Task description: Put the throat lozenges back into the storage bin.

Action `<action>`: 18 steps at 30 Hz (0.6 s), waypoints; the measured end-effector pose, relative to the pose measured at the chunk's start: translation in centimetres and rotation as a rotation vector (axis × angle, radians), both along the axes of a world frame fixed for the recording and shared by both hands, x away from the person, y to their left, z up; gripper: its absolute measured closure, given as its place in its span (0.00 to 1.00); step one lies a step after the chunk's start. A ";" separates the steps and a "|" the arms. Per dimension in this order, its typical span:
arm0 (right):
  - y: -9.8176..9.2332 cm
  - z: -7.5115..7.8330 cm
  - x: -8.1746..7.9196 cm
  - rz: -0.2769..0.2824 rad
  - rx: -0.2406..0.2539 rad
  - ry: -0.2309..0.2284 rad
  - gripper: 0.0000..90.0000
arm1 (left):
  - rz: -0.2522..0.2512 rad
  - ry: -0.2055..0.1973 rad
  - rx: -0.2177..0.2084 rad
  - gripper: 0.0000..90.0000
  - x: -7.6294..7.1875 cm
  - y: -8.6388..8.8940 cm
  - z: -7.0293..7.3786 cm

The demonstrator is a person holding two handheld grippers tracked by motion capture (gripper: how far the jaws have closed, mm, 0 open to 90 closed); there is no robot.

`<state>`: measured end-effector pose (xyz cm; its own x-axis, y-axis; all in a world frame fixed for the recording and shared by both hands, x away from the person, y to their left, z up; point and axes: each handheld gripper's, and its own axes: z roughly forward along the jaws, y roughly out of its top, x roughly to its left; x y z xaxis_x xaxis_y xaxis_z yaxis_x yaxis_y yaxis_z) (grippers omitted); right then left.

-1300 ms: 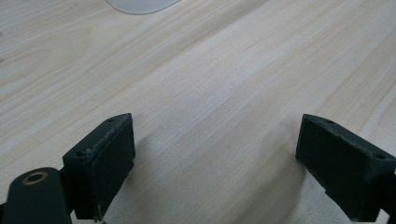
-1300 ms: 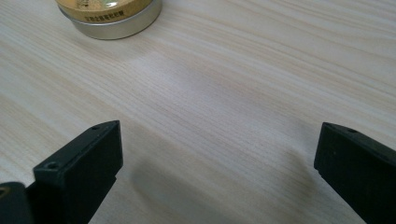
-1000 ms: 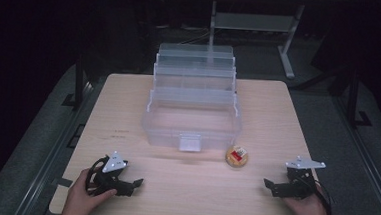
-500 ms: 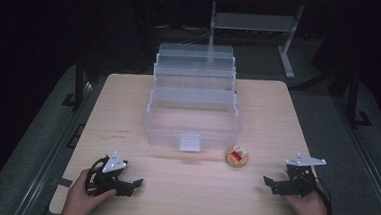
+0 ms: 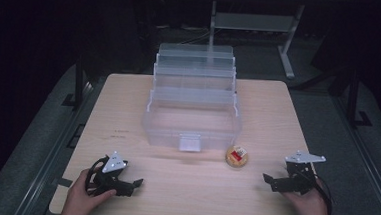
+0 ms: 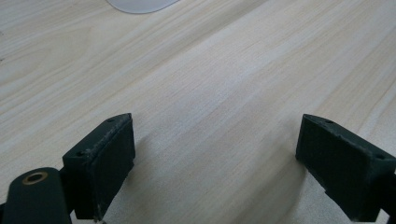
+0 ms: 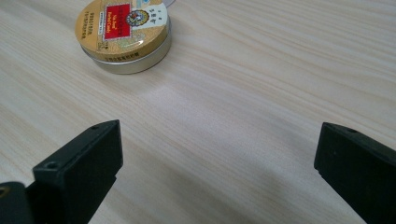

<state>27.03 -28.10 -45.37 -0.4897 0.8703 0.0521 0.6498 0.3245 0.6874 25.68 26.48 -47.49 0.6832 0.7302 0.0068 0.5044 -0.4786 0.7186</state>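
While the left gripper (image 5: 134, 184) lies where it lay a second ago, low on the table (image 5: 128, 108) near its front left corner, the right gripper (image 5: 269, 181) has crept a little toward the tin (image 5: 237, 156) and now sits slightly nearer the middle than before. The shift is small, but it points the right hand at the work: its own view has the tin (image 7: 122, 32) ahead and to the left, lid up, flat on the wood, well short of the jaws. Those jaws stand wide apart with nothing between them. The left jaws are likewise spread and empty over bare wood.

Seen from above, the tin rests just beside the front right corner of the clear box (image 5: 193, 112), close to it, though I cannot tell whether they touch. The box stands open with its tiers stepped back.

My reading is that the approach has only begun. The right gripper still needs to advance and swing left to straddle the tin; its low, round wall leaves little to pinch, so a level, centred closing looks wise.
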 end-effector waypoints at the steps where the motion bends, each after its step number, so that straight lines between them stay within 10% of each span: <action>1: 0.0 0.0 0.0 -0.001 0.000 0.001 0.01 | 0.000 0.000 0.000 0.12 0.0 0.0 0.0; 18: 0.7 1.1 1.2 0.010 0.003 -0.009 0.01 | 0.000 0.000 0.000 0.12 0.0 0.0 0.0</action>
<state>28.23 -27.43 -44.27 -0.4990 0.8652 0.0503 0.6401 0.3288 0.6944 25.68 26.48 -47.49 0.6829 0.7304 0.0068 0.5045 -0.4784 0.7188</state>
